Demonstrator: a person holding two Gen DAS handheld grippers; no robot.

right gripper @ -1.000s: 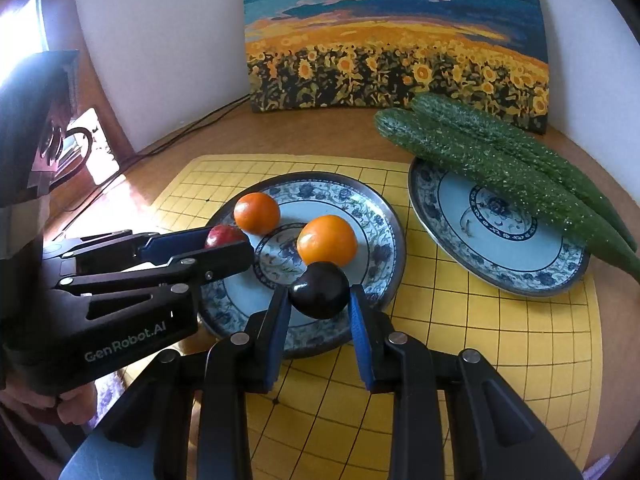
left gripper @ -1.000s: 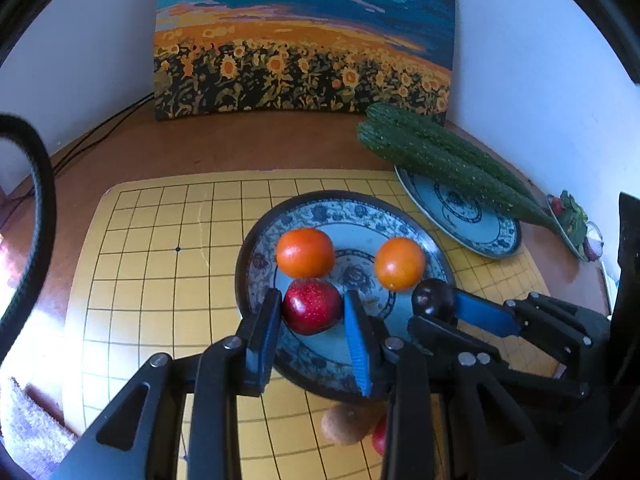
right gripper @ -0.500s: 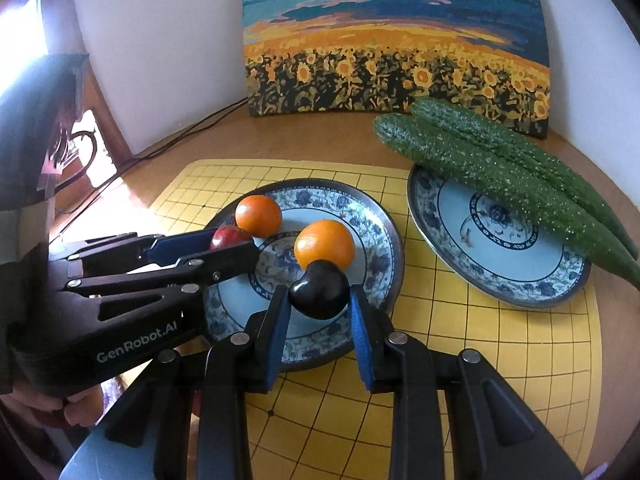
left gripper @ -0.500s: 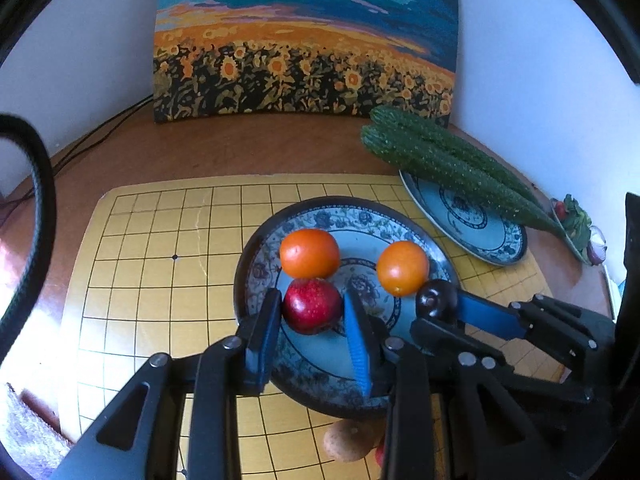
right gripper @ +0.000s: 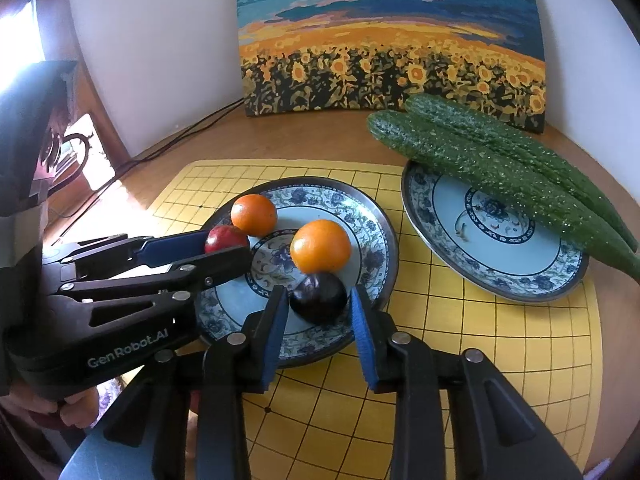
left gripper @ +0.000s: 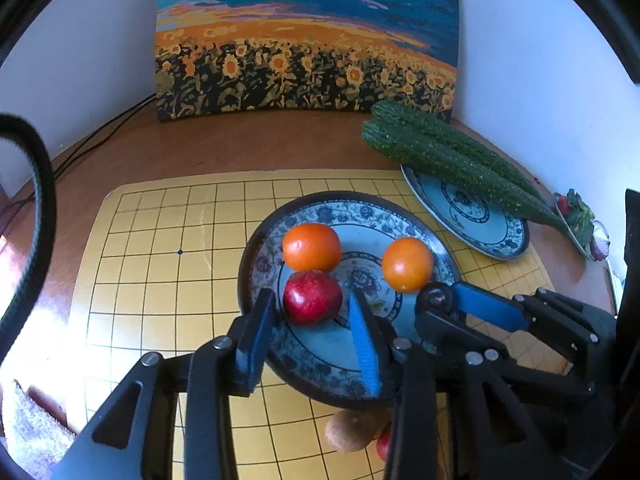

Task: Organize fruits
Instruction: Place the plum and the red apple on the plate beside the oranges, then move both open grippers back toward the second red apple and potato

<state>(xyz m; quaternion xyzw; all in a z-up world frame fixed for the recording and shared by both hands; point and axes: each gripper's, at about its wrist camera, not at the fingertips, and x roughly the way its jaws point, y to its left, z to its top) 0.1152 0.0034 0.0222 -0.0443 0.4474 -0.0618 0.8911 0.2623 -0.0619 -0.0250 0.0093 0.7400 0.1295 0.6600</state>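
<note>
A yellow gridded board [right gripper: 500, 360] is lying on the brown wooden table [left gripper: 240, 148], carrying two blue-patterned round plates. On the far right plate [right gripper: 500, 276], two long green cucumbers [right gripper: 500, 160] are resting. The nearer left plate [right gripper: 360, 216] is holding two oranges, a red apple [left gripper: 312, 298] and a dark purple plum [right gripper: 319, 297]. The left gripper [left gripper: 312, 316] is straddling the apple, its jaws having just been opening, pads clear of it. The right gripper [right gripper: 319, 312] is likewise releasing the plum, gaps showing on both sides.

Bare yellow mat [left gripper: 160, 280] left of crowded fruit plate [left gripper: 400, 216], cucumbers [right gripper: 500, 168] blocking right, perhaps painting [right gripper: 392, 40] behind.
</note>
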